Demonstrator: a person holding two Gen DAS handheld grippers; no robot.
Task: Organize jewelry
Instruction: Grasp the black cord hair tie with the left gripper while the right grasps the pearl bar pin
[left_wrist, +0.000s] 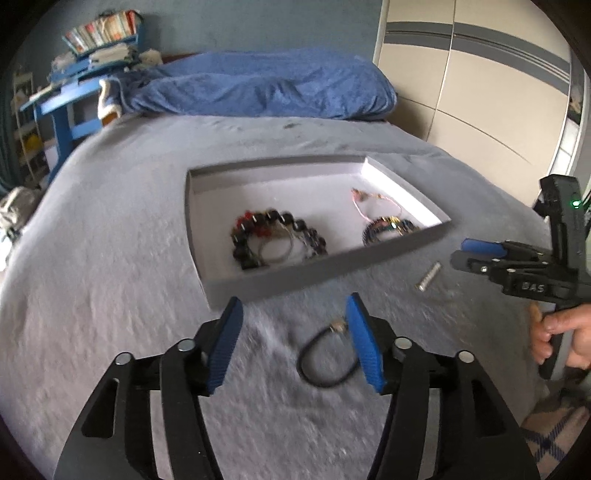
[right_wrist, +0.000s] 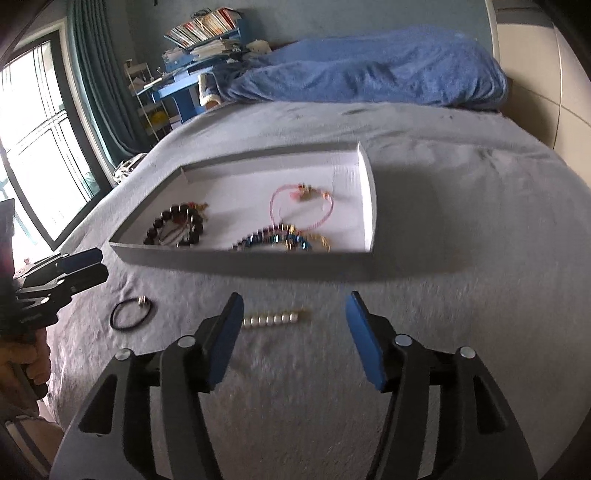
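Observation:
A shallow white tray (left_wrist: 207, 218) (right_wrist: 371, 206) lies on the grey bed. In it are a dark bead bracelet (left_wrist: 280, 236) (right_wrist: 173, 229), a pink cord bracelet (left_wrist: 365, 201) (right_wrist: 295, 206) and a blue bead bracelet (left_wrist: 388, 227) (right_wrist: 280, 242). A black cord loop (left_wrist: 325, 358) (right_wrist: 131, 314) lies on the bed in front of the tray, just inside my right-hand finger in the left wrist view. A pearl hair clip (right_wrist: 275, 317) (left_wrist: 428, 275) lies near it. My left gripper (left_wrist: 295, 343) (right_wrist: 86, 264) is open and empty. My right gripper (right_wrist: 295, 341) (left_wrist: 469, 251) is open above the clip.
A blue blanket and pillow (left_wrist: 258, 85) (right_wrist: 369, 70) lie at the bed's head. A blue shelf with books (left_wrist: 88, 55) stands at the far left, a wardrobe (left_wrist: 480, 92) at the right, a window with curtains (right_wrist: 40, 129) to the left.

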